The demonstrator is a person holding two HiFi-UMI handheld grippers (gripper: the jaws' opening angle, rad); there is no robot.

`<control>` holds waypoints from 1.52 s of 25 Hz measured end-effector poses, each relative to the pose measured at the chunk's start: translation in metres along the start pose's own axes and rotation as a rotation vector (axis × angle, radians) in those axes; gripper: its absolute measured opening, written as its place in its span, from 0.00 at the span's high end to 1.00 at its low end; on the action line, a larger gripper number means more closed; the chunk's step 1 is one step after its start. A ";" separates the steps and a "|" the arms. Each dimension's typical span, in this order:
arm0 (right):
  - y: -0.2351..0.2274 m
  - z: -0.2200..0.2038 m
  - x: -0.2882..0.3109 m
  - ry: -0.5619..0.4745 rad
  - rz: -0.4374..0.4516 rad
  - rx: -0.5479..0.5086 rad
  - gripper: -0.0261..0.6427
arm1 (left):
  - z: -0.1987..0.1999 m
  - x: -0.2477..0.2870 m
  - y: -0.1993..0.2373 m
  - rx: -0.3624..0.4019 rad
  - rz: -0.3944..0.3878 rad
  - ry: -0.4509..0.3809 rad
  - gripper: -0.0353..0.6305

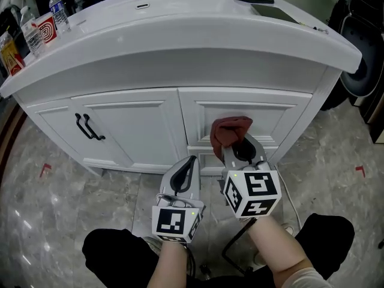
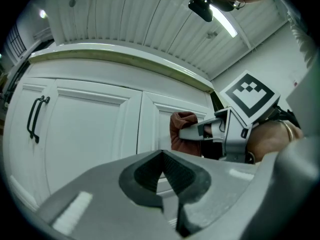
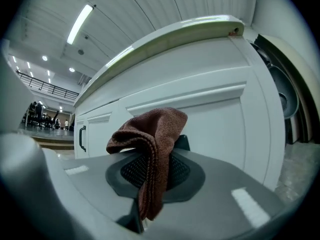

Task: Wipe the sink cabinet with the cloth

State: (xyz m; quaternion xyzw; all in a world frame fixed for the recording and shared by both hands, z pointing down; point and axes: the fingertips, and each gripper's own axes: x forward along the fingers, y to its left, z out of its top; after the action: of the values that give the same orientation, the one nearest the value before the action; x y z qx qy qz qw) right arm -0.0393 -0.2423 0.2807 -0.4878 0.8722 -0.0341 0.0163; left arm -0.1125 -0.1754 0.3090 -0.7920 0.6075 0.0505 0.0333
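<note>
Down low at the front of the sink cabinet (image 1: 132, 131), the head view shows both claws side by side. The right gripper (image 1: 235, 144) sits at 6 o'clock and holds the brown cloth (image 1: 230, 131) up against the white drawer front. The left gripper (image 1: 191, 159) is just beside it, at about 7 o'clock, and holds nothing. The two are so close that a wide wipe to the left could bump them together. The big counter edge (image 1: 240, 47) sticks out at 12 o'clock, so a high wipe could knock into it. At 9 o'clock the doors are wide and flat, with lots of room. Only the black handle (image 1: 89, 128) is in the way there.

Next, the left gripper view shows its jaws pressed together with nothing between them. The cloth (image 2: 181, 129) is at 2 o'clock.

Last, the right gripper view shows the jaws clamped on a thin fold of cloth (image 3: 150, 134), and the rest flops over the top. I think hard rubbing could pull it out, or the raised trim (image 3: 200, 96) at 12 o'clock could snag it. The cabinet corner is near at 3 o'clock.
</note>
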 end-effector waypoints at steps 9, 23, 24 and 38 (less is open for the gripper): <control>-0.041 0.016 -0.029 -0.039 -0.048 -0.012 0.83 | -0.011 0.017 -0.036 0.011 -0.071 0.010 0.95; -0.077 0.008 -0.020 -0.003 -0.057 -0.011 0.83 | -0.023 0.028 -0.044 0.021 -0.083 0.040 0.95; -0.081 0.008 -0.022 -0.002 -0.066 -0.005 0.83 | -0.023 0.029 -0.046 0.020 -0.086 0.039 0.95; -0.148 0.014 -0.067 -0.028 -0.262 0.014 0.84 | -0.025 0.037 -0.087 0.029 -0.163 0.046 0.95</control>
State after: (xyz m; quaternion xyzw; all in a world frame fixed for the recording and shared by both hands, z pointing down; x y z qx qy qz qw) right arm 0.1223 -0.2630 0.2776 -0.5979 0.8003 -0.0353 0.0272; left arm -0.0177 -0.1916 0.3288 -0.8392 0.5423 0.0209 0.0348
